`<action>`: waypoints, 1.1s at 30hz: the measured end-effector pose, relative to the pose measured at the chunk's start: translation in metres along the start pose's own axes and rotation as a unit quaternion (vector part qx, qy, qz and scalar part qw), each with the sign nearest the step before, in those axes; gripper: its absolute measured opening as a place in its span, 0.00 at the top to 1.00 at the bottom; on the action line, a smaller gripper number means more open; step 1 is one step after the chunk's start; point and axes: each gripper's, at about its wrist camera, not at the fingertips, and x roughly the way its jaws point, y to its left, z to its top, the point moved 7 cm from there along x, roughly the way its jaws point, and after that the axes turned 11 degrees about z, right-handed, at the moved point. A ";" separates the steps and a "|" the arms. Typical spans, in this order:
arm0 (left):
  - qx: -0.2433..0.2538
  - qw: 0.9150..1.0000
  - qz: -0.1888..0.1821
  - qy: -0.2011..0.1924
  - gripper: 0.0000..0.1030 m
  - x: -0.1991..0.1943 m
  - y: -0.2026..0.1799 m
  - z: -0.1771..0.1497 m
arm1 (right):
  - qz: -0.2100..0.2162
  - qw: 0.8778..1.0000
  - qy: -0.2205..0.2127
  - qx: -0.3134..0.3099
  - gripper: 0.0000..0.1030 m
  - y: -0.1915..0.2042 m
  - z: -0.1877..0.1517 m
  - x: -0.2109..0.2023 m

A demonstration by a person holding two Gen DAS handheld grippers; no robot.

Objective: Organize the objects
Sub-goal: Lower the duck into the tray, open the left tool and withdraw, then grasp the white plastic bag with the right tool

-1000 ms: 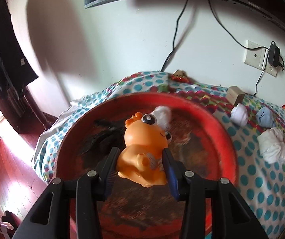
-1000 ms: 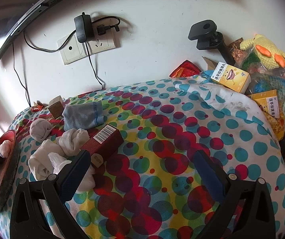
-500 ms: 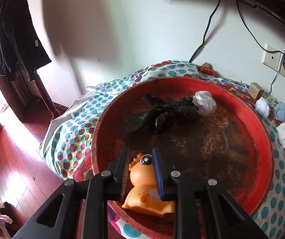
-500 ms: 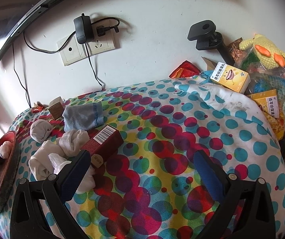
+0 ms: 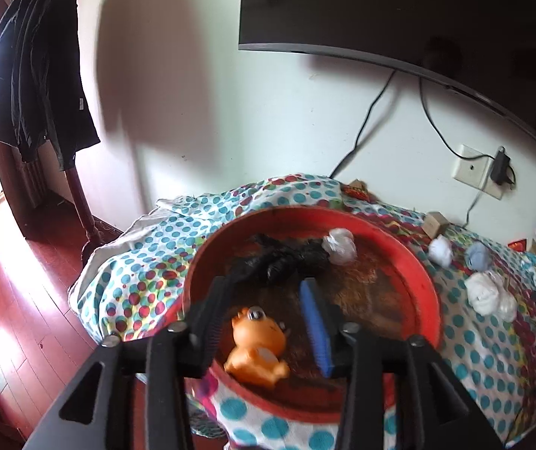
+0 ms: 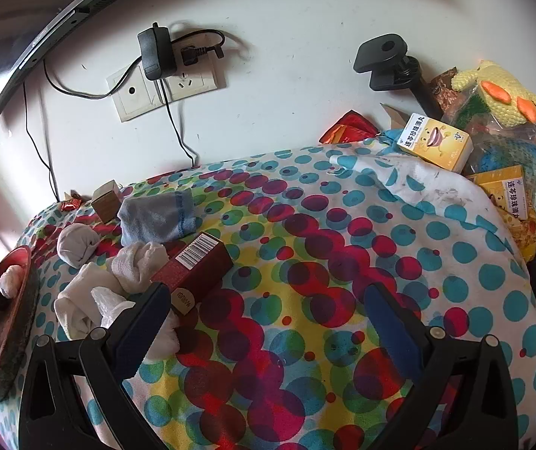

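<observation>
Toy dropped in the tray!
Left gripper jaws have just been opening, now spread clear of the orange rubber duck toy, lying at the round red tray's six o'clock; right gripper gapes, empty; white socks next, probably.

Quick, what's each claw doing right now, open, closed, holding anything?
Left claw: open, jaws just opened, orange toy lying loose between them in the red bowl.
Right claw: open, holding nothing.
</observation>
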 end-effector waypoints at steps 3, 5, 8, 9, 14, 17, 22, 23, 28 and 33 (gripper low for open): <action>0.012 1.000 -0.020 -0.015 0.50 -0.025 -0.011 -0.027 | 0.000 1.000 0.007 -0.003 0.00 0.001 -0.001 0.002; 0.023 0.999 -0.031 -0.014 0.45 -0.035 -0.020 -0.048 | 0.001 1.000 0.014 -0.010 0.00 0.004 -0.002 0.003; 0.030 0.998 -0.053 -0.005 0.45 -0.044 -0.034 -0.080 | -0.012 0.999 0.026 -0.035 0.00 0.013 -0.004 0.008; 0.036 0.997 -0.063 -0.001 0.45 -0.045 -0.040 -0.090 | -0.019 0.999 0.027 -0.043 0.00 0.014 -0.005 0.007; 0.086 0.993 -0.083 -0.003 0.45 -0.050 -0.061 -0.134 | -0.026 0.995 0.049 -0.086 0.00 0.035 -0.016 0.008; 0.081 0.990 -0.117 0.010 0.45 -0.053 -0.072 -0.142 | -0.018 0.991 0.051 -0.123 0.00 0.058 -0.026 0.006; 0.076 0.987 -0.141 0.026 0.45 -0.055 -0.081 -0.146 | 0.003 0.983 0.088 -0.161 0.00 0.099 -0.040 0.027; 0.075 0.986 -0.143 0.031 0.45 -0.054 -0.081 -0.147 | 0.006 0.982 0.098 -0.162 0.01 0.105 -0.042 0.034; 0.063 0.987 -0.144 0.036 0.45 -0.053 -0.077 -0.147 | -0.010 0.979 0.129 -0.160 0.49 0.116 -0.046 0.057; 0.056 0.989 -0.132 0.039 0.45 -0.049 -0.071 -0.145 | -0.015 0.983 0.105 -0.152 0.58 0.110 -0.042 0.047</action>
